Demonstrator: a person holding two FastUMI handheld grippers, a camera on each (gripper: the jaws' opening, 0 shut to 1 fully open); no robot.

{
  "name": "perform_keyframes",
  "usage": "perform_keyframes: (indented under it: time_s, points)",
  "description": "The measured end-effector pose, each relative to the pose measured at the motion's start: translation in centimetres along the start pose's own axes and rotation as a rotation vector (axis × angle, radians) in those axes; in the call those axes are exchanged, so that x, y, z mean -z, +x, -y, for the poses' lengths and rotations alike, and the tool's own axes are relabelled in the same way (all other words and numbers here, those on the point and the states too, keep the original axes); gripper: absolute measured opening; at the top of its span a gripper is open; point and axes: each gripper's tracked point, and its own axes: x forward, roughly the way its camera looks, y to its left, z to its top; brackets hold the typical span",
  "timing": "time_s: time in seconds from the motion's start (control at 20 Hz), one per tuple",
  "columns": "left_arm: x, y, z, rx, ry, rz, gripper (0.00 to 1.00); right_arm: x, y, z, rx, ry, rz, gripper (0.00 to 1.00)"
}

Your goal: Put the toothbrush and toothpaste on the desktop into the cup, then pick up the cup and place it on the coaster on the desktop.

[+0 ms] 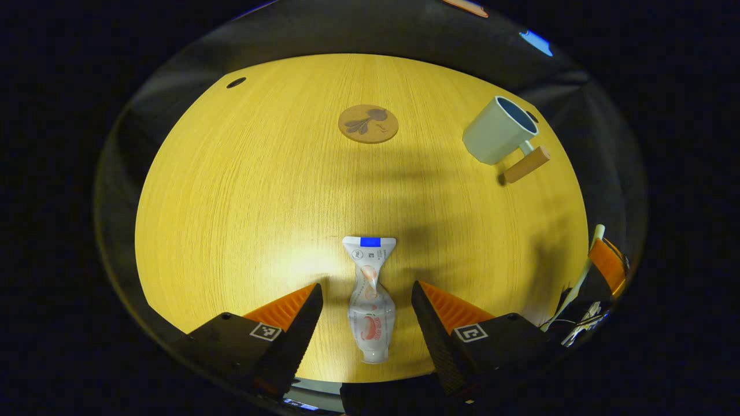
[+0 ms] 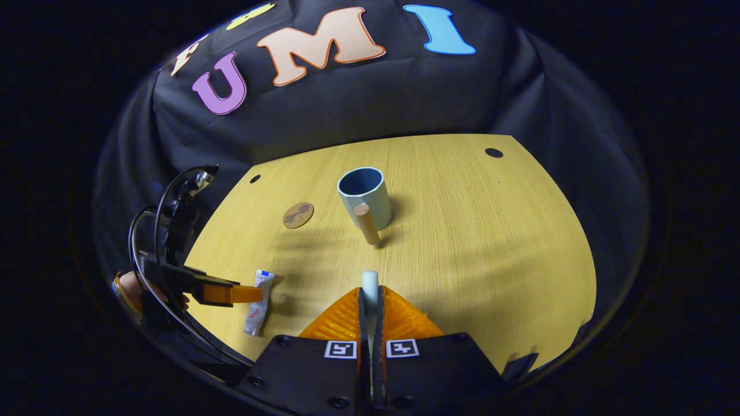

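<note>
In the left gripper view, the left gripper [image 1: 367,300] sits at the bottom of the frame with its 2 fingers spread wide, released and grasping nothing. Between them, at lower centre, the toothpaste [image 1: 370,300] lies flat on the wooden desktop [image 1: 243,202], cap toward the bottom edge and crimped end pointing up the frame; neither finger touches it. Above it, at upper centre, the round coaster [image 1: 368,123] lies flat, well apart from the tube. Further right, in the upper right, the cup [image 1: 498,130] stands with its wooden handle [image 1: 526,164] sticking out toward the lower right. At the far right edge the right gripper [image 1: 601,260] shows, with the pale toothbrush [image 1: 595,240] poking out of it.

In the right gripper view, the left gripper [image 2: 245,294] shows at the lower left, held by a hand [image 2: 136,289], 1 finger over the toothpaste [image 2: 258,303] on the desktop [image 2: 491,242]. Right of it and higher, at centre left, lies the coaster [image 2: 298,215]. At centre the cup [image 2: 364,196] stands upright with its opening in view, its handle [image 2: 366,224] pointing down the frame. At bottom centre the right gripper [image 2: 370,303] is clenched on the toothbrush [image 2: 369,286], whose pale end sticks up from between the 2 fingers, near the cup but apart from it.
</note>
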Motion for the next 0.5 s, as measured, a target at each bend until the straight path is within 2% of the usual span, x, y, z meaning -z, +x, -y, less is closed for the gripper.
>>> perform_keyframes:
  time_s: [0.05,0.1,0.3,0.5]
  points:
    - [-0.1,0.2,0.0,-0.005,0.002,-0.013,0.91,0.0,-0.1,0.3,0.001,0.006,0.006,0.04]
    - [-0.2,0.6,-0.1,-0.011,0.003,-0.021,0.84,-0.1,-0.2,0.5,-0.002,0.013,0.006,0.04]
    - [-0.1,1.6,0.1,-0.016,-0.006,-0.058,0.72,-0.6,-0.1,1.5,-0.006,0.02,0.017,0.04]
    - [0.3,2.3,0.2,-0.026,-0.018,-0.093,0.72,-1.3,0.0,2.4,-0.008,0.018,0.026,0.04]
